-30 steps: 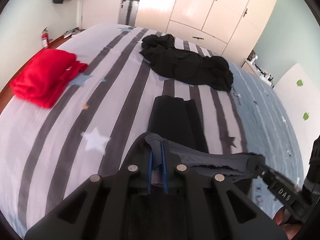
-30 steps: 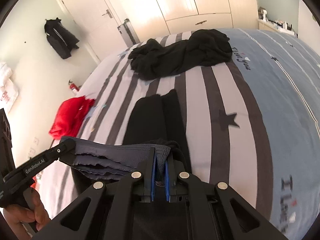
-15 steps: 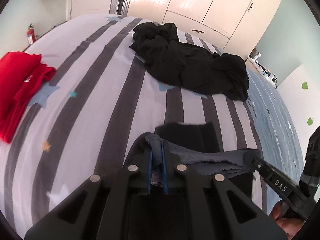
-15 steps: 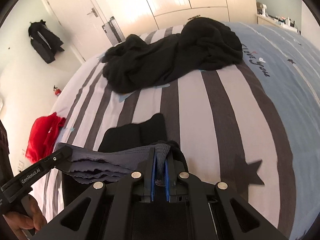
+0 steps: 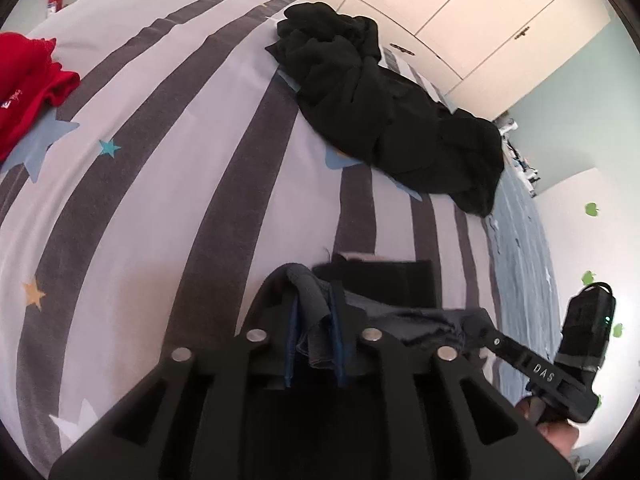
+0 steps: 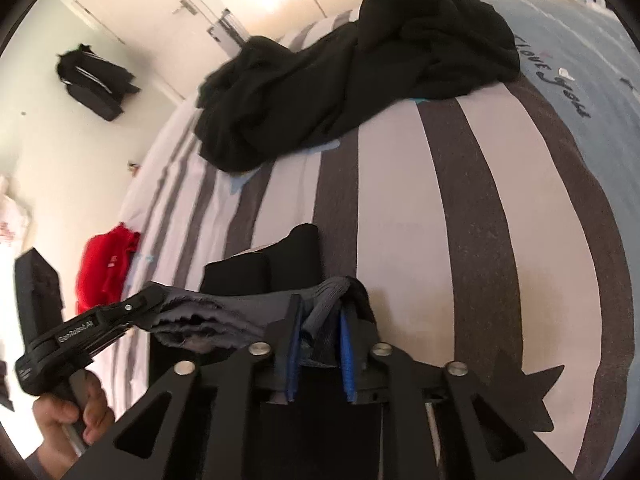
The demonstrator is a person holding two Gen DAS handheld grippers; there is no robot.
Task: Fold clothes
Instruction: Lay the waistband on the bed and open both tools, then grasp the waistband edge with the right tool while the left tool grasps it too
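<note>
pinching grey waistband of dark trousers, left gripper and right gripper each hold one end, jaws pressed onto cloth. trousers lie folded on striped bed right under grippers. black clothes heap beyond, apart. red garment at bed's left edge.

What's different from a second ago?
Both hand-held grippers, left and right, carried the grey waistband forward over the black trousers, so less of the legs shows beyond it. Both are still clamped on it. The black heap and red garment haven't been touched.
</note>
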